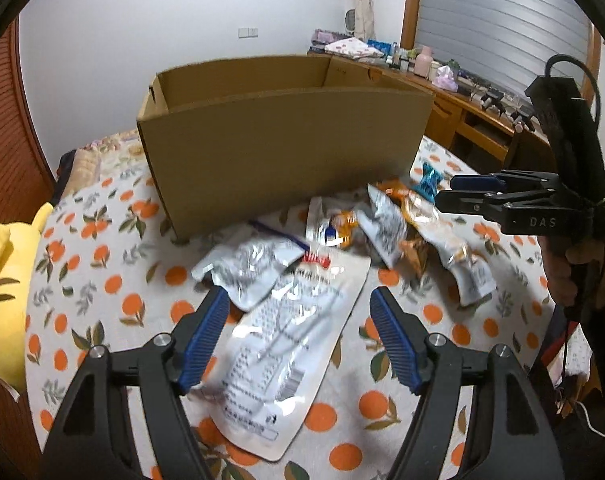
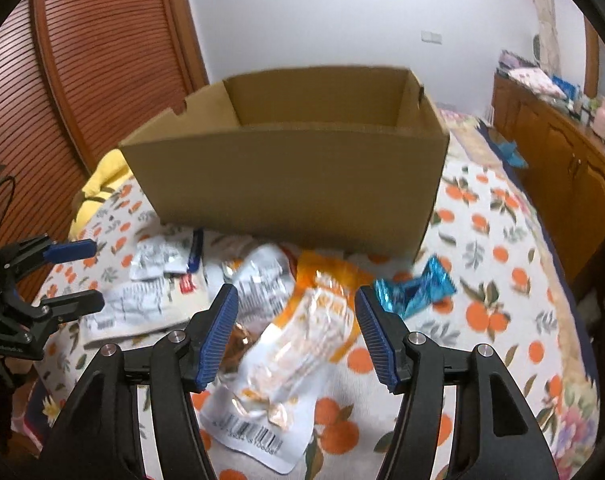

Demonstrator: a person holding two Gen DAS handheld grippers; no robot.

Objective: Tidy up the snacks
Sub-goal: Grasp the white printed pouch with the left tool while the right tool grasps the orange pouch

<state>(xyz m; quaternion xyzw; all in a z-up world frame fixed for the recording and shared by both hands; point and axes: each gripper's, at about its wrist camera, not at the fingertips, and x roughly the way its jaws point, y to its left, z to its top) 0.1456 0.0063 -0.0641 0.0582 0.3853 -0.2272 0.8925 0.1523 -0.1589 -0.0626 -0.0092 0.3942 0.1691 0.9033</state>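
An open cardboard box (image 1: 278, 152) stands on a bed; it also shows in the right wrist view (image 2: 298, 184). Several snack packets lie in front of it. My left gripper (image 1: 300, 336) is open above a large white packet (image 1: 286, 352), with a smaller silver packet (image 1: 250, 272) just beyond. My right gripper (image 2: 296, 336) is open above an orange-and-white packet (image 2: 298, 344). A blue foil snack (image 2: 414, 288) lies to its right; it also shows in the left wrist view (image 1: 428, 182). The right gripper shows in the left wrist view (image 1: 446, 194), the left gripper in the right wrist view (image 2: 96, 274).
The bedsheet (image 1: 114, 280) has an orange-fruit print. A yellow plush (image 1: 6, 288) lies at the left edge. A wooden dresser (image 2: 550, 148) with bottles runs along the right. A slatted wooden wardrobe (image 2: 82, 60) stands on the left.
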